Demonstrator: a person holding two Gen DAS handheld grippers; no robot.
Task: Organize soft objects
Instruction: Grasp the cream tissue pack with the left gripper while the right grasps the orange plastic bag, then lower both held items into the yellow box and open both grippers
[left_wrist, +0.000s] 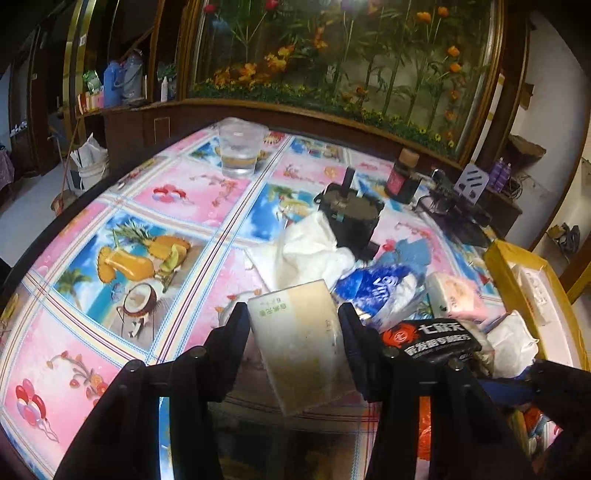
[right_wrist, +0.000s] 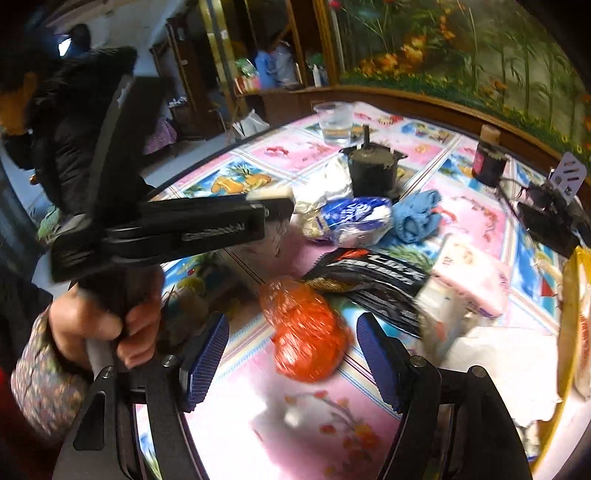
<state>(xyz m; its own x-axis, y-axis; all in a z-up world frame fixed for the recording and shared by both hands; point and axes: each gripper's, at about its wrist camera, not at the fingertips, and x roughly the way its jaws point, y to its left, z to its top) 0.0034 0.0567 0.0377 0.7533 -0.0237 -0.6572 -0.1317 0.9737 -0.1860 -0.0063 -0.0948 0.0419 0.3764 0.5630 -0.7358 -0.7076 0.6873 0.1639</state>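
Item: pale rectangular tissue pack (left_wrist: 303, 339), lower centre, clamped in my left gripper (left_wrist: 293, 332).
My right gripper (right_wrist: 291, 354) spread, empty, over crinkled orange plastic bag (right_wrist: 306, 332).

Glossy plastic tablecloth (left_wrist: 184, 206) (crinkly orange bag (right_wrist: 306, 332))

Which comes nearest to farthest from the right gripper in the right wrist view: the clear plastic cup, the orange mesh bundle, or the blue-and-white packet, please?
From the right gripper:
1. Orange mesh bundle, just ahead of the open jaws on the tablecloth.
2. Blue-and-white packet, mid-table beside the blue cloth.
3. Clear plastic cup, at the far table edge.
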